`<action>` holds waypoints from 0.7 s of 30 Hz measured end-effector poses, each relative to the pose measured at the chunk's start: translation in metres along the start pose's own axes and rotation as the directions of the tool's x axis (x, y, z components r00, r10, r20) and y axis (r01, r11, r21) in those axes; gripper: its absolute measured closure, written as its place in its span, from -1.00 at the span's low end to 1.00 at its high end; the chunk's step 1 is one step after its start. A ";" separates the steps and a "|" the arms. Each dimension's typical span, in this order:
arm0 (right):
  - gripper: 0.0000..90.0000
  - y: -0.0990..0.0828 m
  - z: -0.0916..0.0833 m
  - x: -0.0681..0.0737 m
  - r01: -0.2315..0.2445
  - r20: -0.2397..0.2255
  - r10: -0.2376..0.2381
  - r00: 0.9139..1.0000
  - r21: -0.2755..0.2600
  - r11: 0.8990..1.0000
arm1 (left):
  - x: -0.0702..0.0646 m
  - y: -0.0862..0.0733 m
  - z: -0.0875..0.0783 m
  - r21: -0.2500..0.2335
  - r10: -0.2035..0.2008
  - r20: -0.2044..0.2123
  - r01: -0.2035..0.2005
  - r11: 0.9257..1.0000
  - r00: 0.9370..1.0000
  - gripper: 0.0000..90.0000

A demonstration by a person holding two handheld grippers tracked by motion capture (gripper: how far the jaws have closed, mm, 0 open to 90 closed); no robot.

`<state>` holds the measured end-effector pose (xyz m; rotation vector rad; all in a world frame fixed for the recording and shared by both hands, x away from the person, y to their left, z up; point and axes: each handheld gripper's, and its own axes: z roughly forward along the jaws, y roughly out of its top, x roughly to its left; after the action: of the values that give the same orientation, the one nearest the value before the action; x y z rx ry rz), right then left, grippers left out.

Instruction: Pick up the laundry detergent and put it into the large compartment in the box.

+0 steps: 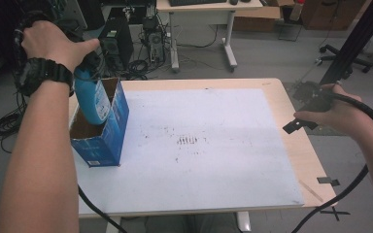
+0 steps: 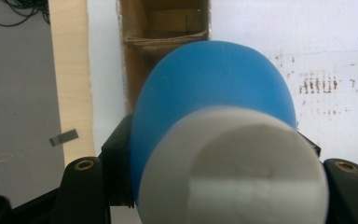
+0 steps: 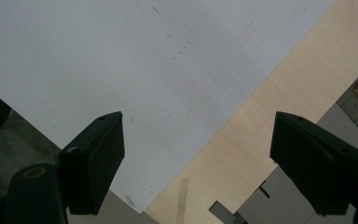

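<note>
Item one: we hold a blue bottle [image 1: 91,99] with a white cap [image 2: 235,168] in the left gripper [image 1: 85,68], at the upper left of the high view. The jaws press on the bottle's sides near the cap end, as the left gripper view shows. The bottle hangs with its rounded blue end down, partly inside the open top of the box [image 1: 108,138].

Item two: the box, blue outside and brown cardboard inside, stands upright at the left of the white sheet [image 1: 199,145], near the tabletop's [image 1: 281,104] left edge. In the left gripper view its brown interior [image 2: 163,32] lies just beyond the bottle, at the top centre of the frame.

Item three: the right gripper [image 1: 303,121] sits at the right of the high view, over the tabletop's right edge, well apart from the box. Its jaws stand wide with nothing between them; the right gripper view looks past them onto the sheet's corner [image 3: 135,200] and bare wood [image 3: 261,130].

Item four: the sheet carries dark smudges [image 1: 189,141] near its middle. Bits of black tape [image 1: 328,181] lie at the tabletop's lower right corner.
</note>
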<state>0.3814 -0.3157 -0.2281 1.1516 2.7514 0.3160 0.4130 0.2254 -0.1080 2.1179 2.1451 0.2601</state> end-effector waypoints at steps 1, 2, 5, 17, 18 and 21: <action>-0.61 0.000 0.000 0.000 -0.003 0.001 0.003 1.000 0.001 1.000 | 0.002 0.000 0.000 -0.002 -0.001 -0.004 0.001 1.000 1.000 -0.17; -0.61 0.000 0.000 0.000 -0.001 0.000 0.001 1.000 0.000 1.000 | 0.004 0.000 0.000 -0.006 -0.006 -0.007 0.006 1.000 1.000 -0.16; -0.61 0.001 0.000 0.000 -0.001 0.002 0.001 1.000 0.004 1.000 | 0.008 -0.001 0.000 -0.006 -0.013 -0.009 0.013 1.000 1.000 -0.17; -0.61 0.001 0.000 -0.001 -0.004 0.002 0.004 1.000 0.005 1.000 | 0.017 -0.001 0.002 -0.008 -0.028 -0.031 0.027 1.000 0.999 -0.16; -0.61 0.001 0.000 0.000 -0.004 0.002 0.004 1.000 0.006 1.000 | 0.018 -0.001 0.003 -0.009 -0.025 -0.030 0.025 1.000 0.999 -0.16; -0.61 0.001 0.000 0.000 -0.002 0.002 0.002 1.000 0.008 1.000 | 0.018 -0.001 0.003 -0.013 -0.029 -0.028 0.029 1.000 0.999 -0.17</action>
<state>0.3824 -0.3150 -0.2277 1.1564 2.7525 0.3046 0.4120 0.2437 -0.1109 2.0872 2.1825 0.3015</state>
